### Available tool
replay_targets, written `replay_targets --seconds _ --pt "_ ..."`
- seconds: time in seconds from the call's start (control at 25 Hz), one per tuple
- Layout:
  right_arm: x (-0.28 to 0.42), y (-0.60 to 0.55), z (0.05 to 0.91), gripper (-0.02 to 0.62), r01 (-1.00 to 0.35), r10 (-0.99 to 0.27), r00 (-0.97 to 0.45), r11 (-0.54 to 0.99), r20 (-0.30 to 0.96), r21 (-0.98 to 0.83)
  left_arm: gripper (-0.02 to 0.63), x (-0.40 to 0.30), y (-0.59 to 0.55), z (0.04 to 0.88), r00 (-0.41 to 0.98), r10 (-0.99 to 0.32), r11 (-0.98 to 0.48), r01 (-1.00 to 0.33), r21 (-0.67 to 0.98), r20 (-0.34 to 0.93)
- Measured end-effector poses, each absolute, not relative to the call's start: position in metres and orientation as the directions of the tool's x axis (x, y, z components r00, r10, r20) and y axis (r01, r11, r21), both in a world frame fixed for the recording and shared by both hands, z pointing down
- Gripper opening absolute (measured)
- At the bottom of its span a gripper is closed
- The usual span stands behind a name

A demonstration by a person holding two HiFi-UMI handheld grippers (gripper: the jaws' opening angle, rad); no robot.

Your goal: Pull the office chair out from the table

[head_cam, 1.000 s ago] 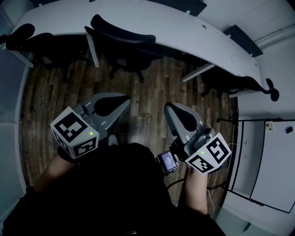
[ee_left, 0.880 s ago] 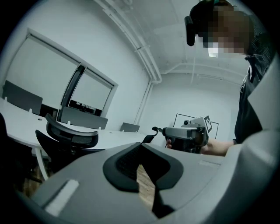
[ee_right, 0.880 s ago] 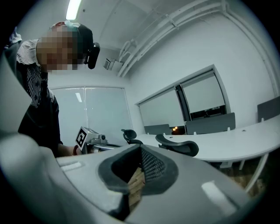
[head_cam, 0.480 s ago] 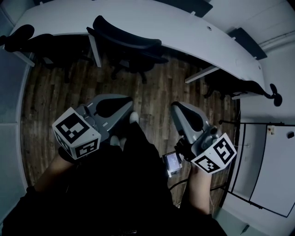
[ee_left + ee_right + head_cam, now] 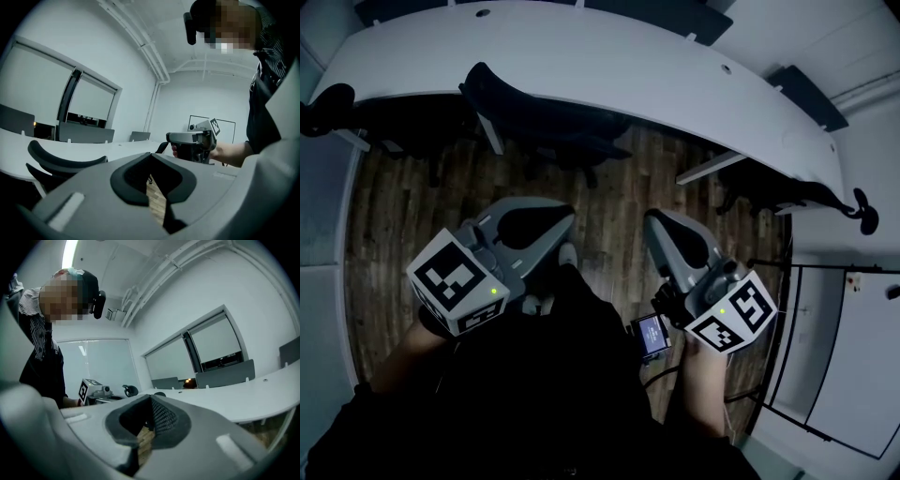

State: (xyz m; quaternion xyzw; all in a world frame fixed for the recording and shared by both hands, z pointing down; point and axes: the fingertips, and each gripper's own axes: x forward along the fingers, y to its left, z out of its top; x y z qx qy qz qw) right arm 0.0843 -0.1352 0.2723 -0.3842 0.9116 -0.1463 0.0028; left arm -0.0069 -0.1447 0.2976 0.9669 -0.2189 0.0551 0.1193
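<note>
A black office chair [image 5: 539,108] stands tucked under the curved white table [image 5: 609,66], with its curved backrest towards me. In the left gripper view that backrest [image 5: 61,161] is at the lower left, some way ahead. My left gripper [image 5: 567,214] is shut and empty, held over the wood floor short of the chair. My right gripper [image 5: 649,220] is beside it, also shut and empty. Each gripper shows in the other's view: the right gripper [image 5: 192,140] and the left gripper [image 5: 93,390]. Neither touches the chair.
More dark chairs sit under the table at the left [image 5: 394,117] and right [image 5: 769,183]. A white table leg [image 5: 492,127] stands just left of the chair. White panels [image 5: 844,347] stand at the right. A small lit screen [image 5: 652,333] hangs near the right hand.
Both grippers and the person have advanced towards the table; the table and chair now lie closer in the head view. The jaws have stayed shut.
</note>
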Motion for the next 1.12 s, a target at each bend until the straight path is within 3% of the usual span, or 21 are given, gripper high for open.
replay_targets --seconds 0.72,0.96,1.12 --pt "0.181 -0.299 0.276 0.001 -0.633 -0.650 -0.757 0.708 0.061 -0.315 0.005 0.087 -0.291 0.273 0.881 -0.452 -0.880 -0.466 0.095 0.139" --pt "0.175 -0.335 0.298 0.000 -0.557 -0.578 -0.815 0.756 0.050 -0.343 0.003 0.070 -0.326 0.276 0.820 -0.562 -0.817 -0.571 0.084 0.112" --pt "0.120 -0.353 0.308 0.002 -0.514 -0.534 -0.844 0.781 0.048 -0.355 0.005 0.018 -0.329 0.292 0.814 -0.562 -0.811 -0.577 0.094 0.148"
